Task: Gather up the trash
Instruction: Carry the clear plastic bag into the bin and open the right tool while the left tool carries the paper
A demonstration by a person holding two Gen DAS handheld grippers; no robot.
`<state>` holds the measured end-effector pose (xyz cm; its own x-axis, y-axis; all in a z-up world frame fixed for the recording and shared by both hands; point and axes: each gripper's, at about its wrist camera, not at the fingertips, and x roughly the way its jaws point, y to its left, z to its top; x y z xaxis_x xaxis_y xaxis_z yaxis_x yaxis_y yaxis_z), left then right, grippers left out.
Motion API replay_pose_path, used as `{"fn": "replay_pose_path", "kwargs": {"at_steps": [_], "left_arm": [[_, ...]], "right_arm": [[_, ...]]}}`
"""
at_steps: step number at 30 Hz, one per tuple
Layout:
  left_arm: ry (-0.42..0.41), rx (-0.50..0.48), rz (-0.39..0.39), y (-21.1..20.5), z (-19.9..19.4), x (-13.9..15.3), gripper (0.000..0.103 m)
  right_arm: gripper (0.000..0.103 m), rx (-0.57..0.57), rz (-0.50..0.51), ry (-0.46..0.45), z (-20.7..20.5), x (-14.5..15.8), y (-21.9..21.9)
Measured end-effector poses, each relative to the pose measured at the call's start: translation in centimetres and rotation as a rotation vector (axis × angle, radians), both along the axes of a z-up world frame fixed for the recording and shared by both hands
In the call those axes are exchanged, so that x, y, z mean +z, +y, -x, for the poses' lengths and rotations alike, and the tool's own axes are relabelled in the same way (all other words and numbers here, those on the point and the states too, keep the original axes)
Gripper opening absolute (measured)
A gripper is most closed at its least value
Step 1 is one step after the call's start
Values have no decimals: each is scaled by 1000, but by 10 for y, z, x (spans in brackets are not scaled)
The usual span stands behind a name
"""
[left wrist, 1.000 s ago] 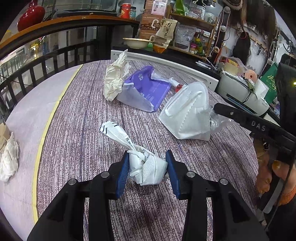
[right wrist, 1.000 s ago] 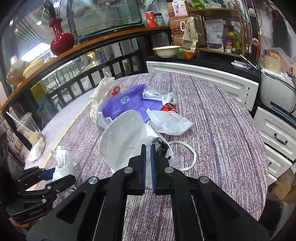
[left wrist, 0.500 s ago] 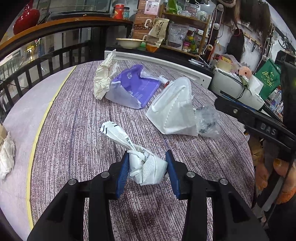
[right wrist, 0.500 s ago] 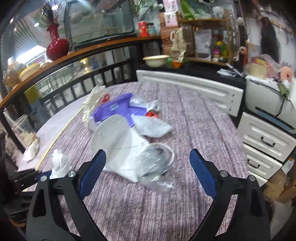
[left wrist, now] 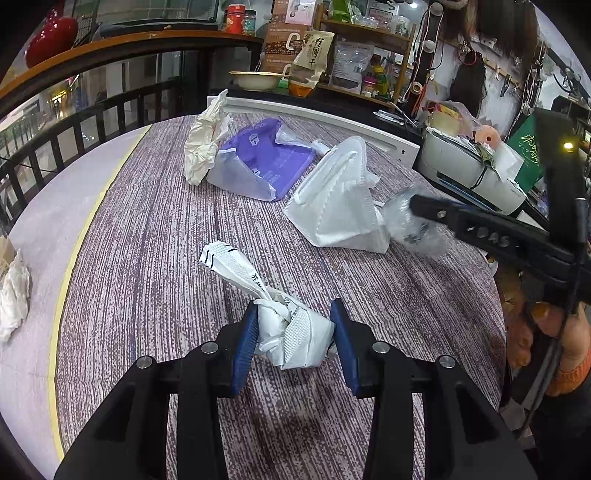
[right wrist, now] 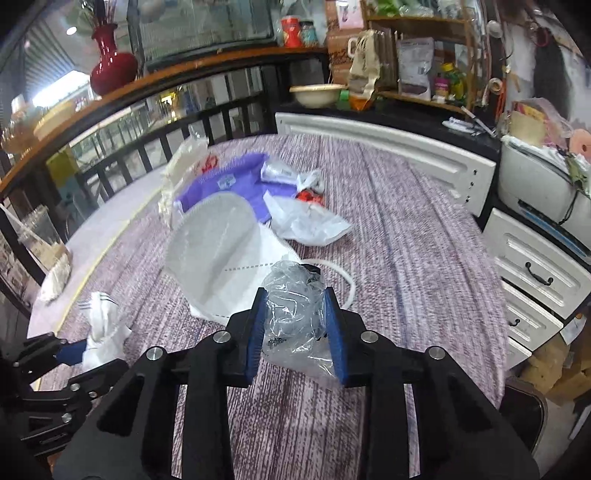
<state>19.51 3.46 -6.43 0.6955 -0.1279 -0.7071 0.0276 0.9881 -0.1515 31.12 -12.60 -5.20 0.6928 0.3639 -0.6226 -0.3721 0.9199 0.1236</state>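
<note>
The left gripper (left wrist: 293, 334) pinches a crumpled wrapper (left wrist: 291, 332); the right gripper (right wrist: 295, 325) is closing on a clear bag (right wrist: 295, 310). The mask (left wrist: 336, 206), purple pouch (left wrist: 266, 162) and 2 more scraps remain.

A round purple-striped tabletop (right wrist: 406, 236) stands beside a black railing (right wrist: 155, 147), white drawer cabinet (right wrist: 535, 273) and cluttered wooden shelf (right wrist: 424, 22).
</note>
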Motion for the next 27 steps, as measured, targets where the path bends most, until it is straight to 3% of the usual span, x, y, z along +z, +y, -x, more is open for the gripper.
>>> {"fn": "replay_pose_path", "kwargs": {"at_steps": [16, 27], "left_arm": [[-50, -135, 0, -61, 36, 16, 39], [-42, -245, 25, -119, 46, 12, 39]], "right_arm": [[31, -116, -56, -157, 114, 40, -87], [31, -294, -18, -188, 164, 17, -155]]}}
